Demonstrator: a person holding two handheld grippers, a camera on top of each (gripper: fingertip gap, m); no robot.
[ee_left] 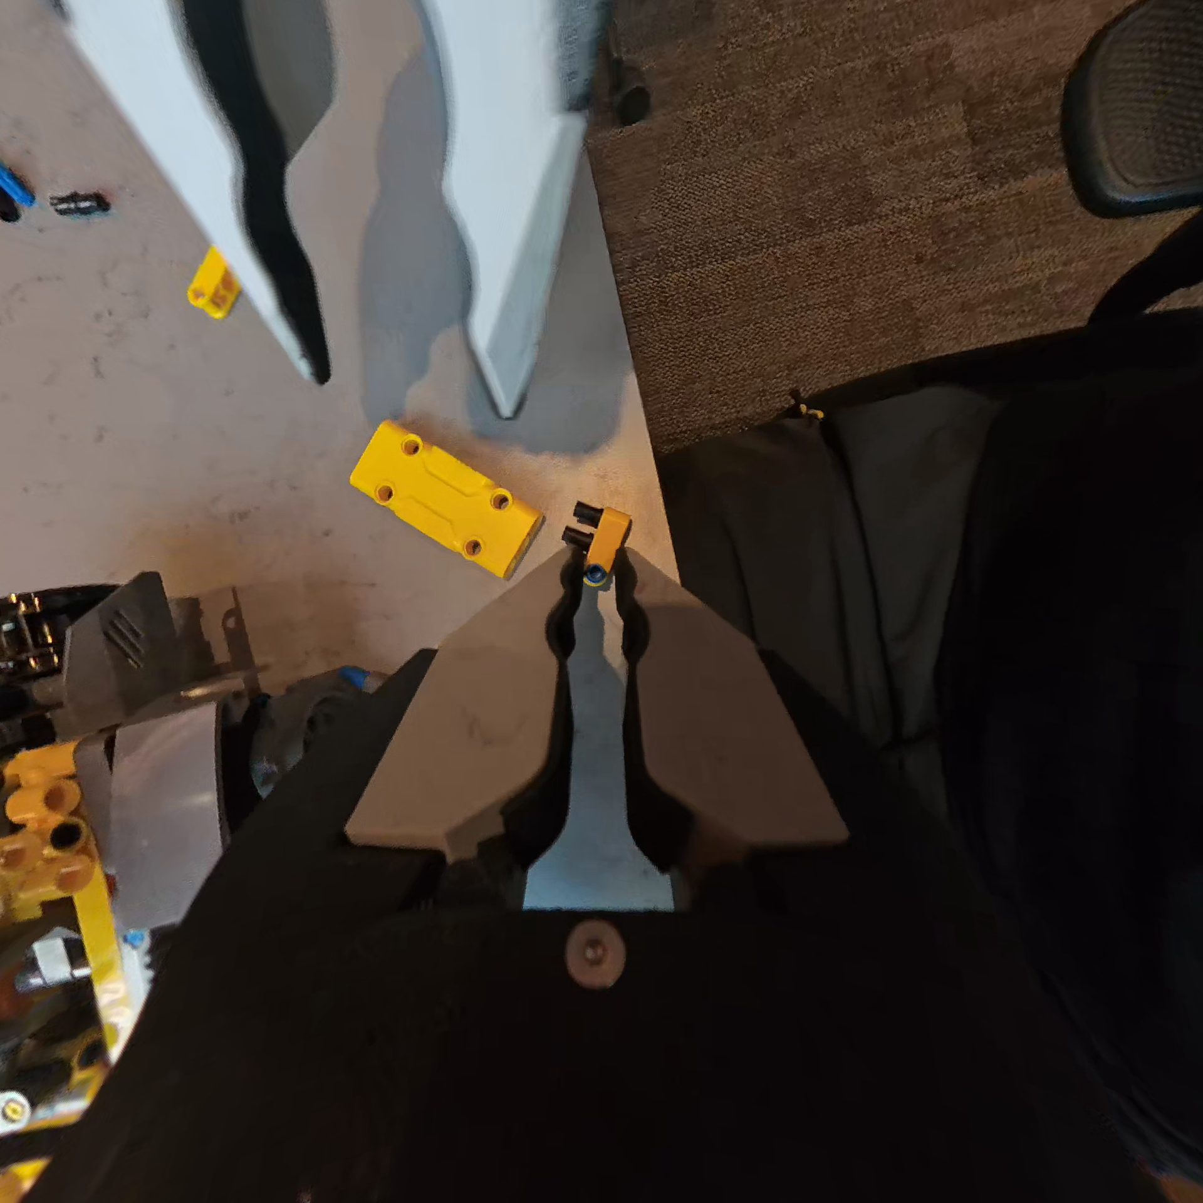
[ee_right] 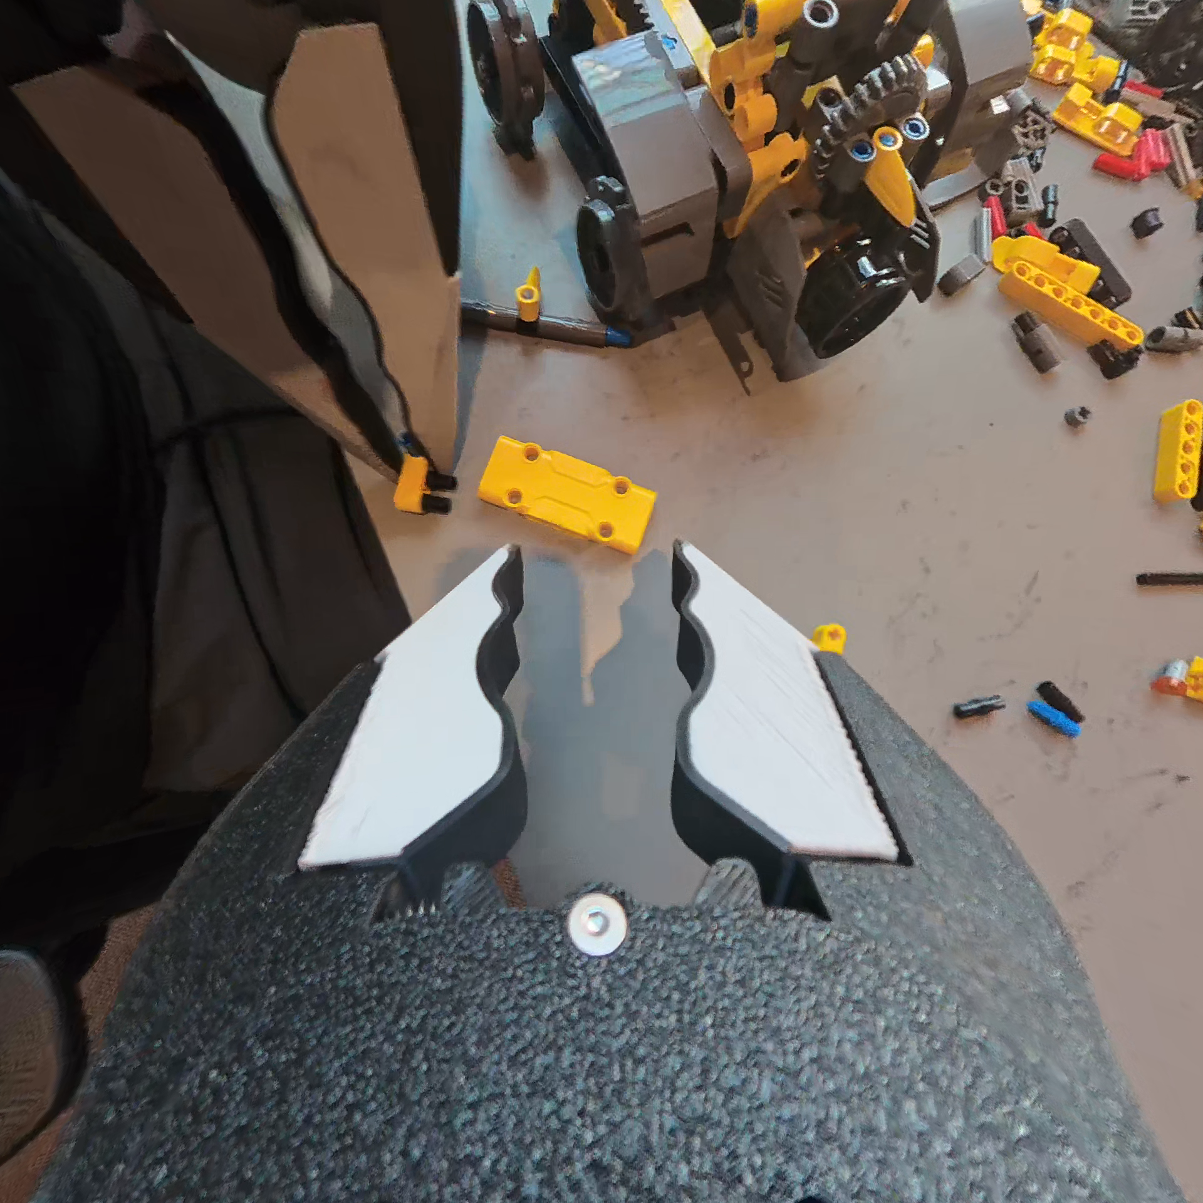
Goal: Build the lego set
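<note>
My left gripper [ee_left: 595, 563] is shut on a small yellow connector piece [ee_left: 607, 537] with two black pins and a blue pin end, held near the table's edge. It also shows in the right wrist view [ee_right: 416, 489], with the left gripper [ee_right: 420, 459] coming in from the upper left. A flat yellow panel with holes at its corners [ee_left: 446, 498] lies on the table just left of that piece, and in the right wrist view [ee_right: 566, 495] just beyond my right gripper [ee_right: 595, 560]. The right gripper is open and empty, and shows in the left wrist view [ee_left: 416, 397] above the panel.
A grey, yellow and black brick-built vehicle [ee_right: 748, 163] stands behind the panel and shows in the left wrist view [ee_left: 78, 781]. Loose yellow, black, red and blue pieces [ee_right: 1067, 306] lie scattered to the right. The table edge [ee_left: 644, 456], carpet and a chair [ee_left: 1139, 110] lie beyond.
</note>
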